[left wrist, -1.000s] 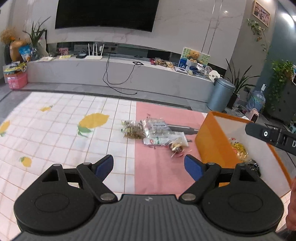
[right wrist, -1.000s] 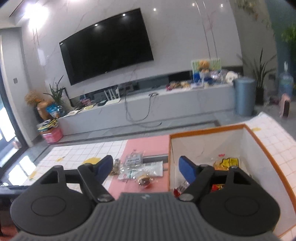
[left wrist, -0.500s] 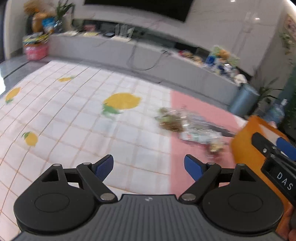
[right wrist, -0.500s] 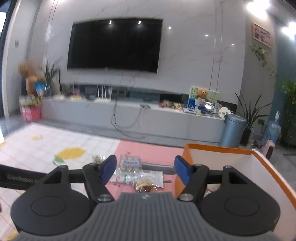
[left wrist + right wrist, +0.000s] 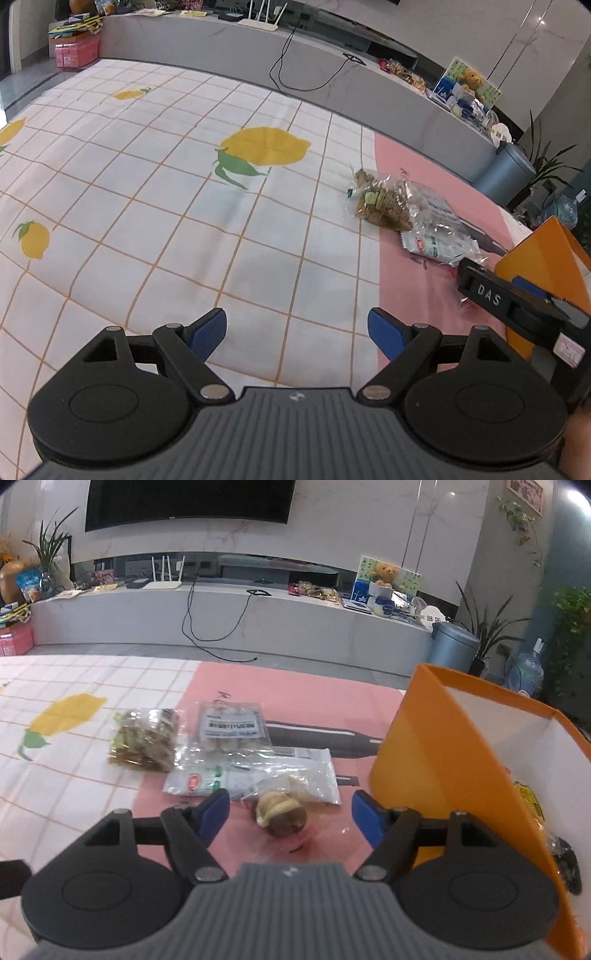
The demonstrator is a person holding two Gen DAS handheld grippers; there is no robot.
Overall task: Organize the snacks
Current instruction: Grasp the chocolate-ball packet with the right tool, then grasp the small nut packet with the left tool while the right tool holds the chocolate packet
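Orange box (image 5: 443, 760) sits right of the snack packets (image 5: 255, 771) on the pink mat (image 5: 295, 698). Right gripper (image 5: 290, 810) gapes wide, empty, around a clear-wrapped bun (image 5: 281, 814); left gripper (image 5: 297, 332) spreads wide, empty, over the lemon cloth (image 5: 184, 206).

I see four clear-wrapped snack packets (image 5: 221, 753) clustered flat on the pink mat, the nearest holding a round brown pastry (image 5: 282, 814). Right of them stands the orange box (image 5: 436, 760), open, with yellow-wrapped snacks (image 5: 530, 799) inside.
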